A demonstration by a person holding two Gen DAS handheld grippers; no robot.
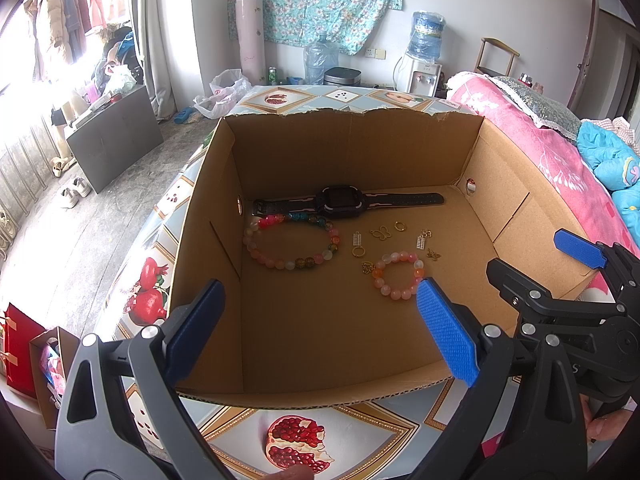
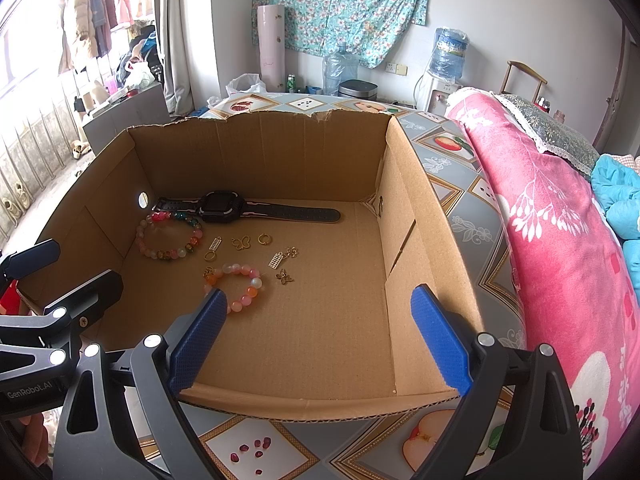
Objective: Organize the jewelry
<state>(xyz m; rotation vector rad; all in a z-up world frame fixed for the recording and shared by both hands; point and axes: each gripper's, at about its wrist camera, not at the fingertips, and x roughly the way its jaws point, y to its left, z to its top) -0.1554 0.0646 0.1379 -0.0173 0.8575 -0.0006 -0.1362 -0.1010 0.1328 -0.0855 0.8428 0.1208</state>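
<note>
Black wristwatch (image 1: 344, 202) lies flat near the far wall of the open brown cardboard box (image 1: 352, 148), straps extended, long axis running left to right. Just in front of it sits a large multicoloured bead bracelet (image 1: 292, 242); a smaller pink-and-orange bead bracelet (image 2: 236, 286) lies nearer, centre floor. Small gold charms (image 2: 256, 248) are scattered between them, apart from one another. The right half of the box floor is bare cardboard. Left gripper (image 1: 320, 332) and right gripper (image 2: 316, 336) both hover at the near rim, blue pads spread wide, holding nothing. The box rests on a fruit-patterned table (image 2: 280, 448).
</note>
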